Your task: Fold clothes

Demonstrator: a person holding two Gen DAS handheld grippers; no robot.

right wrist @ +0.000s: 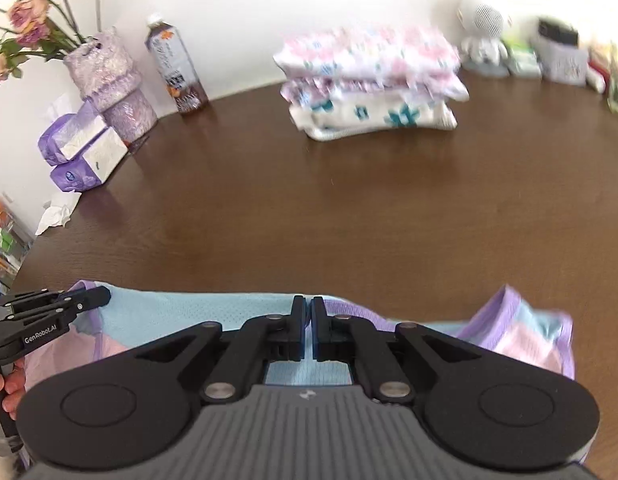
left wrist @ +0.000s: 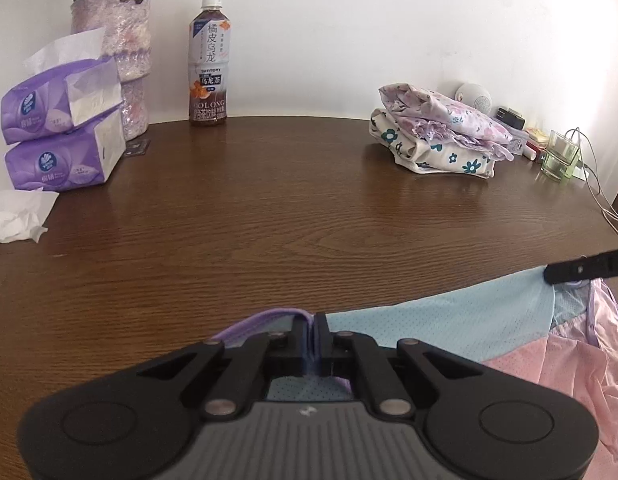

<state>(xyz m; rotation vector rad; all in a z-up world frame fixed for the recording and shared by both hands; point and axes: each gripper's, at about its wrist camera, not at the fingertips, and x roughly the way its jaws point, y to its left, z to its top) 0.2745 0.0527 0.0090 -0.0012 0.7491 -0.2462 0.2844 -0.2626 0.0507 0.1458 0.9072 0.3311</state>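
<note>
You've got that thin, floppy mesh garment point(right wrist: 181, 312) at the table point(left wrist: 269, 208) edge nearest you, well short of the folded stack point(right wrist: 369, 84), left gripper point(left wrist: 313, 326) and right gripper point(right wrist: 308, 312) both pinching its top hem, so grab seams, not slippy middle.

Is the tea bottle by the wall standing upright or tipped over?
Upright. The tea bottle stands on its base on the table, white cap on top; its tilt in the right wrist view is likely fisheye distortion.
</note>
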